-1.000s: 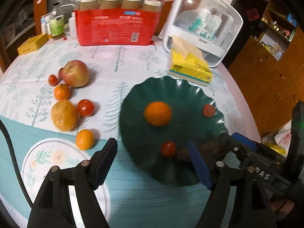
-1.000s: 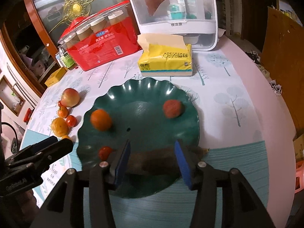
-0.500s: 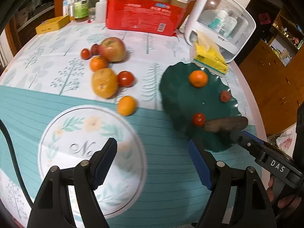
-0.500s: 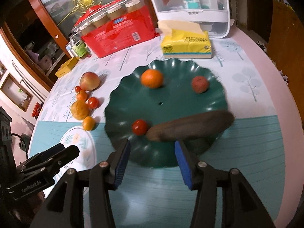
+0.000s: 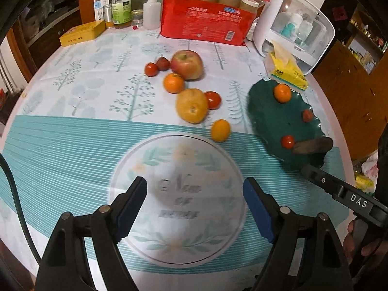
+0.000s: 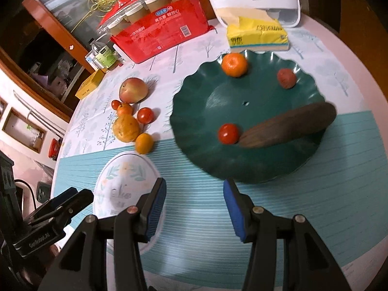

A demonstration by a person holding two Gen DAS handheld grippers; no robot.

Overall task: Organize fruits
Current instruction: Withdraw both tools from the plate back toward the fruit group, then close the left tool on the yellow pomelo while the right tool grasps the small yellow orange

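Observation:
A dark green scalloped plate (image 6: 264,169) (image 5: 264,111) holds an orange (image 6: 234,64), a red fruit (image 6: 286,78), a tomato (image 6: 228,133) and a long brown fruit (image 6: 288,125). Left of it on the tablecloth lie an apple (image 5: 186,64), an orange (image 5: 173,83), a yellow pear-like fruit (image 5: 192,105), tomatoes (image 5: 213,100) and a small orange fruit (image 5: 220,130). My left gripper (image 5: 194,206) is open and empty above the round print. My right gripper (image 6: 194,208) is open and empty, near the plate's front rim.
A red package of jars (image 5: 206,21), a white storage case (image 5: 295,24), a yellow tissue pack (image 6: 258,36), bottles (image 5: 121,7) and a yellow box (image 5: 82,32) stand at the back. The table edge curves on the right (image 6: 363,77).
Both grippers have pulled back from the plate toward the table's front. The left gripper has swung left over the round print. The long brown fruit now lies free on the plate.

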